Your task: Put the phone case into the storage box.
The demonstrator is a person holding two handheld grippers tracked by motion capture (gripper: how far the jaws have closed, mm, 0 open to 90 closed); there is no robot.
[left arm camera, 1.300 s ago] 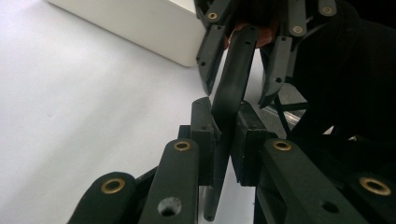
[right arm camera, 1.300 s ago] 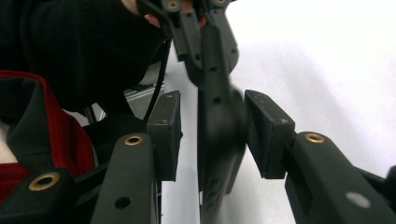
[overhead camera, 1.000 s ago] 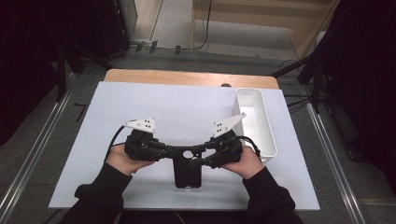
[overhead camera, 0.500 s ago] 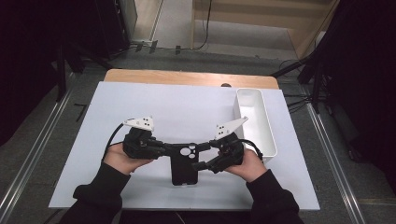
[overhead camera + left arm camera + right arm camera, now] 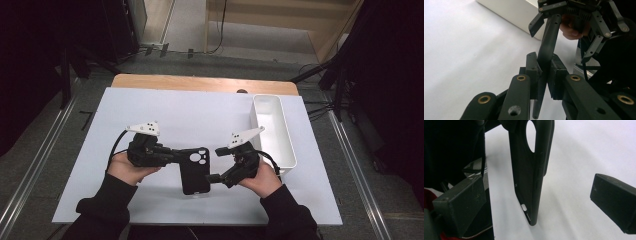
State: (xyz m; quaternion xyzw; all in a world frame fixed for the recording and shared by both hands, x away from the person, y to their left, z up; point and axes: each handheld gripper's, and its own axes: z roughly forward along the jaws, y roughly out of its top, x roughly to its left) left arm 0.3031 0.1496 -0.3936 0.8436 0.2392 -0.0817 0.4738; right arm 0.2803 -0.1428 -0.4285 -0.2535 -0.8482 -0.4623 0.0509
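Left tool grips case, right tool lets go

Left tool (image 5: 541,72) clamped on black rubbery phone case (image 5: 195,170), held above white bench (image 5: 200,115). Right tool (image 5: 536,195) jaws just opened wide, case between them, untouched. White rectangular tray (image 5: 272,127) at right.

Black sleeves (image 5: 107,202); black grippers with brass pivot screws (image 5: 521,78); grey plates (image 5: 144,128).

Matt black, seemingly rubbery phone case (image 5: 194,170); smooth white tabletop (image 5: 190,115).
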